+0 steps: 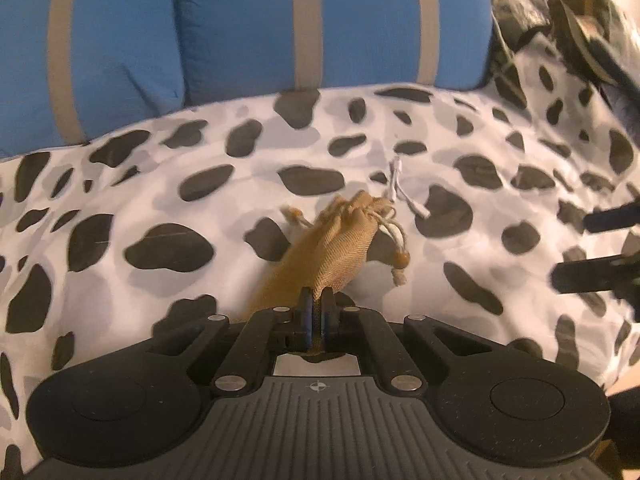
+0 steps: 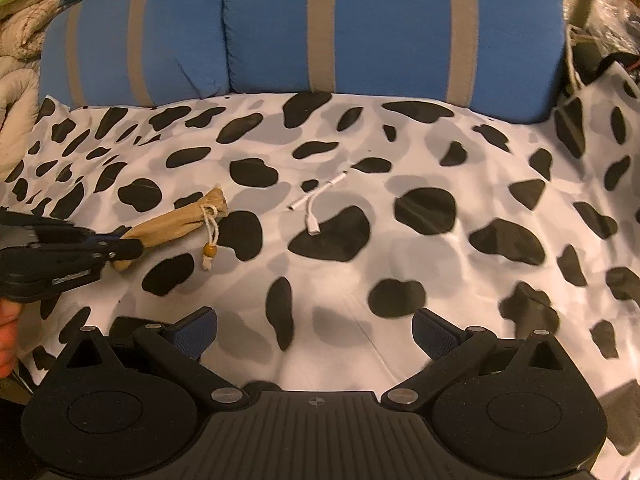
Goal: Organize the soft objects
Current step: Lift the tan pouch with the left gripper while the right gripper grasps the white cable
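You're clamping the left gripper (image 2: 134,249) tight on the closed bottom end of the little tan drawstring pouch (image 2: 182,220), over at the left of the spotted sheet (image 2: 440,152), nearer you than the blue striped cushions (image 2: 384,24). The pouch is looking limp and light, woven cloth that's going to sag and swing from wherever you're pinching it, so nothing fragile or slippery to my eye. Holding it by the bottom means the cinched mouth is pointing away from you. It's pulled shut with the cord (image 2: 212,220) and its wooden bead (image 2: 208,249) dangling, so I can't tell what's inside, if anything. If it starts flopping, the gathered neck is probably the better place to grab.

Moving right, the small white cable adapter (image 2: 316,208) is lying loose mid-sheet, just beside the pouch's mouth.

Your right gripper (image 2: 316,340) is hanging spread wide, gripping nothing, over the near middle of the sheet.
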The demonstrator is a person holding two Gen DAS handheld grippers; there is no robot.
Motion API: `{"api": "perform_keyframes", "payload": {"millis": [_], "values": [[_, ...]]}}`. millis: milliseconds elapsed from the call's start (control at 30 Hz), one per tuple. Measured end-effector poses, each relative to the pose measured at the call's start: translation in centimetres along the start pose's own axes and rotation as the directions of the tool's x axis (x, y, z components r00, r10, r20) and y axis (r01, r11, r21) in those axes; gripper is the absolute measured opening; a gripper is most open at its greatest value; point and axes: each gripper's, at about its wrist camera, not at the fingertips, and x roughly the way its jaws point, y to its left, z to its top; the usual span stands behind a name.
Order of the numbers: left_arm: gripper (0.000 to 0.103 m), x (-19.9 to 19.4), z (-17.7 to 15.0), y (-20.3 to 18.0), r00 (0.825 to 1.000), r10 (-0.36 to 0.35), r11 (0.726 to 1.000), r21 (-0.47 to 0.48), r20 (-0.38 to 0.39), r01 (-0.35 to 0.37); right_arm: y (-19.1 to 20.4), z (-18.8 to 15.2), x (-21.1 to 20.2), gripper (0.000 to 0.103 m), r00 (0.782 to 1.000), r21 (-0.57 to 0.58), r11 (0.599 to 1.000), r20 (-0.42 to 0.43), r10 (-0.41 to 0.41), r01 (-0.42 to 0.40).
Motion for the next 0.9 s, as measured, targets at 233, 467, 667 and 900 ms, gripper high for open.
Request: {"api": "perform_keyframes", "payload": {"millis": [233, 467, 667, 900], "values": [[0.004, -2.7, 0.6, 1.2, 0.998, -0.019, 0.999, -0.045, 0.056, 0.022, 0.4, 1.6, 2.4, 0.102, 1.000, 0.011, 1.000, 0.021, 0.021, -0.022], [0.004, -4.1, 1.2, 1.9, 0.997, -0.036, 0.997, -0.069, 0.075, 0.042, -0.2, 3.1, 5.9, 0.093, 1.000, -0.003, 1.000, 0.024, 0.018, -0.018], [0.004, -4.2, 1.4, 2.5, 0.996, -0.038, 0.995, -0.090, 0.076, 0.045, -0.6, 4.6, 8.8, 0.086, 0.998, 0.032, 0.998, 0.033, 0.049, -0.050], [0.004, -3.9, 1.6, 2.6, 0.997, -0.044, 0.995, -0.091, 0.066, 0.050, -0.3, 6.9, 12.6, 0.080, 0.999, 0.076, 0.997, 0.044, 0.015, -0.018]]}}
